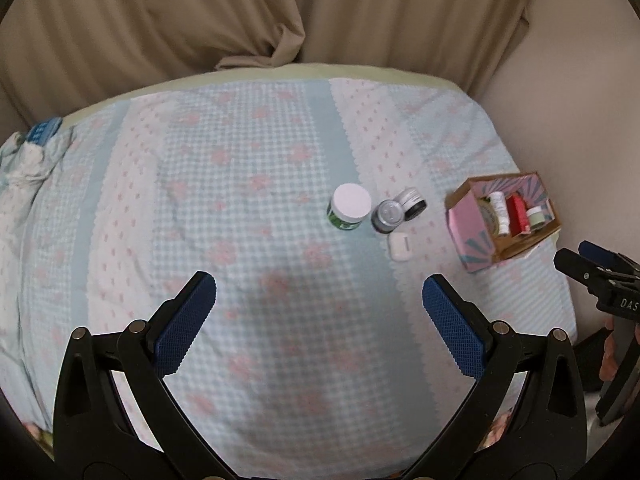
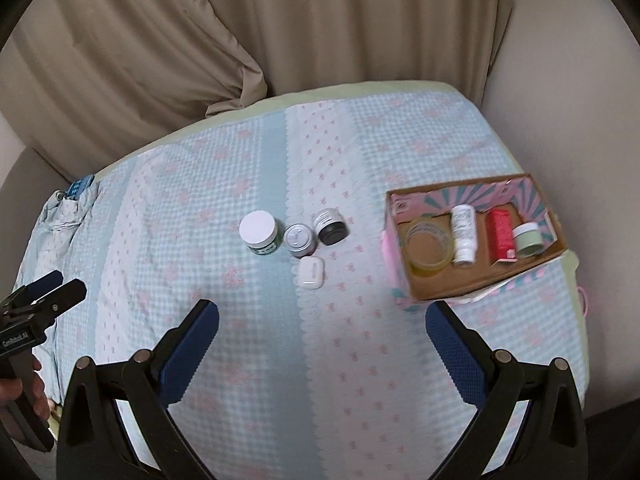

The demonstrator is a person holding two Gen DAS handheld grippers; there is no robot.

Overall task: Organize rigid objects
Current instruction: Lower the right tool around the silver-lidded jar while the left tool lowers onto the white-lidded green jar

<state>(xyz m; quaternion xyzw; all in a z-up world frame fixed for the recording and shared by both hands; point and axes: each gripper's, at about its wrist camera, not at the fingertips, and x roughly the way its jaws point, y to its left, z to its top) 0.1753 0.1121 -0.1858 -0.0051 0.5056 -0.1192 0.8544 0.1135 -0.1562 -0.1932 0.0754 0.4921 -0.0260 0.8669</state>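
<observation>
On the bed lie a green jar with a white lid, a silver tin, a black jar with a silver lid and a white earbud case. A pink cardboard box at the right holds a tape roll, a white bottle, a red item and a small pale-green jar. My left gripper is open and empty, short of the jars. My right gripper is open and empty, near the box's front corner.
The bed is covered with a blue-and-pink checked sheet. Beige curtains hang behind it and a wall is at the right. Crumpled cloth lies at the left edge.
</observation>
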